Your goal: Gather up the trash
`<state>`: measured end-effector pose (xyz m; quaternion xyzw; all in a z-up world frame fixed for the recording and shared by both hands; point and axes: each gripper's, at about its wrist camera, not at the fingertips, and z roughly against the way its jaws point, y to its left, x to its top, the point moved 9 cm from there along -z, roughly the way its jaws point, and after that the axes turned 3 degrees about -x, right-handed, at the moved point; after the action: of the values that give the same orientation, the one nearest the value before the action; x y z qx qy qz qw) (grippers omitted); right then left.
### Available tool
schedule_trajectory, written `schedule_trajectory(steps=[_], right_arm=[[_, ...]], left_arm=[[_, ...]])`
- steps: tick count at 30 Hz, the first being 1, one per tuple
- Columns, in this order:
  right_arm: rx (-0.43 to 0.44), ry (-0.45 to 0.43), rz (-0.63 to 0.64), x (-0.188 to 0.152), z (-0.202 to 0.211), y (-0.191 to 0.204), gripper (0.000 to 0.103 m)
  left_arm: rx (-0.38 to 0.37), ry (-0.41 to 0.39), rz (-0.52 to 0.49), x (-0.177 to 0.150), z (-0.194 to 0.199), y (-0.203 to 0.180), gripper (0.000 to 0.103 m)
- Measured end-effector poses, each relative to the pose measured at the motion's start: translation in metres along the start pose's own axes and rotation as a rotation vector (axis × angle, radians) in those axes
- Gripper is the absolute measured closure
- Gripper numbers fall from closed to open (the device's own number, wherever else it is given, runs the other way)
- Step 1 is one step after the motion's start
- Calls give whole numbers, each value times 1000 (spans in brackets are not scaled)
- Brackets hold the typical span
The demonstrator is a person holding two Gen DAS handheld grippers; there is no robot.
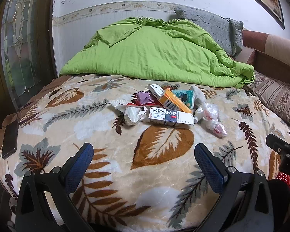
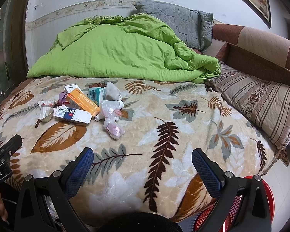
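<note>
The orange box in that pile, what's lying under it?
The orange box leans across a white and blue carton, with a teal packet behind it. Whatever lies beneath its middle is covered.

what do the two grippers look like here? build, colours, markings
Both match: the left gripper and right gripper each have two black plastic arms with silver bolts, ending in blue pads with a fine mesh texture. Seen from the right wrist camera, the left unit's black body carries white lettering ending "Robot.AI". The right unit's body shows partial white letters in the left wrist view. No cables or sleeves visible.
</note>
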<state>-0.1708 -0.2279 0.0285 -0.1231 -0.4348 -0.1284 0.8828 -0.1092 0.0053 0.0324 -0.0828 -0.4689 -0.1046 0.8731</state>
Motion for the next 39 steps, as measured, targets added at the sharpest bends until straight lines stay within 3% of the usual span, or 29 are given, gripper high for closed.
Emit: schedule_trajectory(steps=[15,19,28,30,32,34,39], right_arm=[[-1,0,1,1,0,1,0],[44,26,-1,-3,-5,3,1],[248,205,-67,11,-57,28,15],[258,247,-59,16,-78,39,19],[281,289,-80,20,-99,48,33],[282,308,-98,25,-115,54,35],[250,318,-126,27,-146,58,37]], left_arm=[[0,3,1,0,0,0,0],[-18,28,19,-6,-5,0,0],[-141,123,155,2,-35,7,0],[-169,142,201,6,-44,12,3],[-180,167,239,12,-56,21,13],[-181,192,279,18,-69,31,19],[-168,232,394,36,-109,57,20]])
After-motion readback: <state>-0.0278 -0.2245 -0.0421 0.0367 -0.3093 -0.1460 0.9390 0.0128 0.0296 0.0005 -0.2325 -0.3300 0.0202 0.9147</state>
